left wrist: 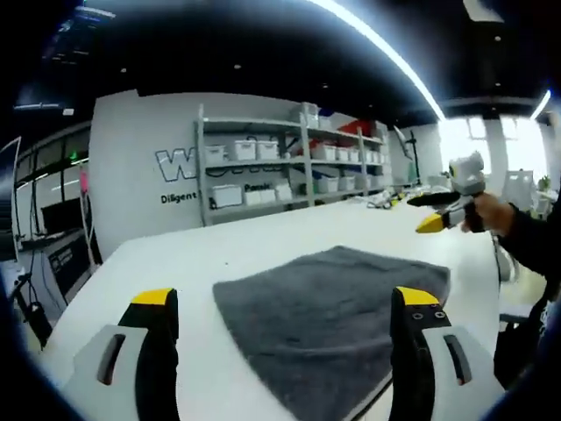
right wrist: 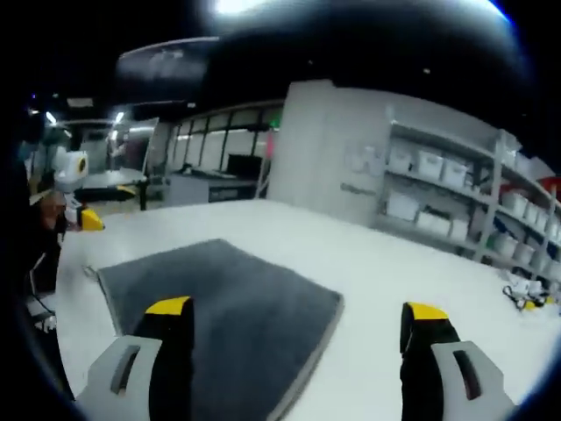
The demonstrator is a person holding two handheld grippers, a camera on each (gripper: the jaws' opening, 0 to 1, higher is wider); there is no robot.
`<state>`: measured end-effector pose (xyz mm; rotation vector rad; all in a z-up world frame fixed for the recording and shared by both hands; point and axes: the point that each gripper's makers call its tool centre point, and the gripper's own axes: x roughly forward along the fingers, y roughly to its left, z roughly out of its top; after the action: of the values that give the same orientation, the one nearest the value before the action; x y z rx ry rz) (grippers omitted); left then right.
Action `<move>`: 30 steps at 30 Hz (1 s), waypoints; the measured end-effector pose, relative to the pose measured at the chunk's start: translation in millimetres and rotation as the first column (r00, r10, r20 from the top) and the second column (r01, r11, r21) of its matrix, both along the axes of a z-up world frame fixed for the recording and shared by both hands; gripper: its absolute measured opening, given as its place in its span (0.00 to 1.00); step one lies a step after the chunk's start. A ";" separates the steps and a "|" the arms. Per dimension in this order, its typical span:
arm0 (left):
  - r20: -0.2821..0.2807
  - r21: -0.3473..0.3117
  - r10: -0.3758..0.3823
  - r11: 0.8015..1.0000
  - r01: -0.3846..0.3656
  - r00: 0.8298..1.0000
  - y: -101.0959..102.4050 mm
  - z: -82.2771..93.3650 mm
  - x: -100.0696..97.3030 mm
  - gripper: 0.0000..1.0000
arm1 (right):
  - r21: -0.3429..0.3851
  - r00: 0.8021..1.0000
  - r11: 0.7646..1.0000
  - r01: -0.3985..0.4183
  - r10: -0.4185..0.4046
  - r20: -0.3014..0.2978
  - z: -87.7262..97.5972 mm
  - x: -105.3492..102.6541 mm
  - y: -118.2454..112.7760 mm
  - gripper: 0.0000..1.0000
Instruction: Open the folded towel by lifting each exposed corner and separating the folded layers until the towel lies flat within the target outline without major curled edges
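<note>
Towel first: a dark grey, soft-piled rectangular towel [left wrist: 329,311] lies spread on the white table [left wrist: 175,263], its edges mostly straight and low, with no gripper touching it. In the left gripper view its far edge runs just short of the table's far side, and one corner [left wrist: 438,270] sits near the table's right edge; bare white surface stays open to the left and beyond it. In the right gripper view the same towel [right wrist: 219,307] shows a slightly raised, thicker border along its right side [right wrist: 329,324], and wide open table [right wrist: 412,263] stretches to the right and behind it.

The left hand-held gripper [left wrist: 285,351] hovers above the near part of the towel, its yellow-tipped black jaws wide apart with nothing between them. The right hand-held gripper [right wrist: 298,351] is likewise spread wide and empty, one jaw over the towel, the other over bare table. In the left gripper view the right hand-held gripper also appears at the far right, held in a person's hand [left wrist: 491,213] well apart from the towel.

Behind the table stands a grey metal shelving rack [left wrist: 289,162] loaded with white storage bins, against a white wall with dark lettering. Ceiling light strips [left wrist: 386,48] glow overhead, and glass-walled offices [right wrist: 210,149] line the background.
</note>
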<state>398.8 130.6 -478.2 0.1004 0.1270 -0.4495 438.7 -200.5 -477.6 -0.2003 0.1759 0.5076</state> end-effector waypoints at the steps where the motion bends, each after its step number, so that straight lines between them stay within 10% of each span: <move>1: -0.009 0.004 0.016 1.000 -0.015 1.000 3.8 -2.5 -2.6 1.00 | 0.013 1.000 1.000 0.001 -0.001 0.003 -1.2 -4.0 -5.1 1.00; 11: -0.013 -0.003 0.041 0.999 -0.041 0.999 23.6 -6.0 -28.9 0.99 | 0.127 0.995 0.988 0.090 -0.094 0.026 -23.8 -63.3 -28.7 1.00; 30: -0.002 -0.007 0.085 0.996 -0.085 0.996 34.6 -9.4 -72.0 1.00 | 0.105 0.996 0.992 0.076 -0.080 0.038 -24.8 -80.9 -25.6 1.00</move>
<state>326.8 165.3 -487.6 0.0871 0.1310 -0.3656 357.9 -226.1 -502.5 -0.1018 0.1157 0.4330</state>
